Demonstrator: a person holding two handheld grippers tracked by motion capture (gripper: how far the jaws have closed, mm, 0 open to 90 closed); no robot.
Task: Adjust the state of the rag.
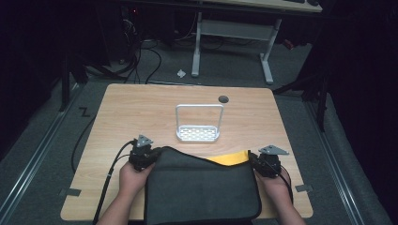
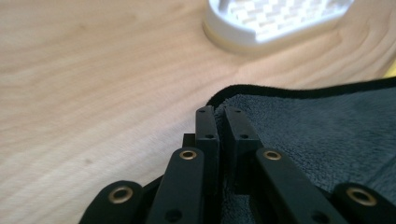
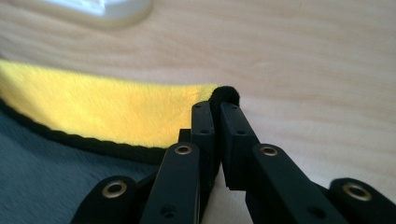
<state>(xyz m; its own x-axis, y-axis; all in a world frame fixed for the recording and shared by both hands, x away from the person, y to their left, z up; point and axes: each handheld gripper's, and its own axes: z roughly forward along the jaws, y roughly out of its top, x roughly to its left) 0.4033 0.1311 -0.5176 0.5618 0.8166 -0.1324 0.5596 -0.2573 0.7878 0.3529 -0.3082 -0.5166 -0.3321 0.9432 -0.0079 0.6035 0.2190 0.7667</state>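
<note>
A dark grey cloth [image 1: 202,187] with black piping lies at the table's near edge, and a strip of its yellow underside [image 1: 230,158] is turned up at the far right corner. My left gripper [image 1: 151,157] is shut on the cloth's far left corner [image 2: 243,100], its jaws [image 2: 219,121] pinching the piped edge. My right gripper [image 1: 255,161] is shut on the far right corner [image 3: 225,94], where the yellow face [image 3: 116,107] meets the black trim. A hand holds each gripper from below.
A white perforated tray [image 1: 198,134] with a tall wire handle stands just beyond the cloth at mid-table. A dark round grommet [image 1: 223,99] sits near the far edge. Cables trail off the table's left side. Bare wood [image 1: 131,112] lies around the tray.
</note>
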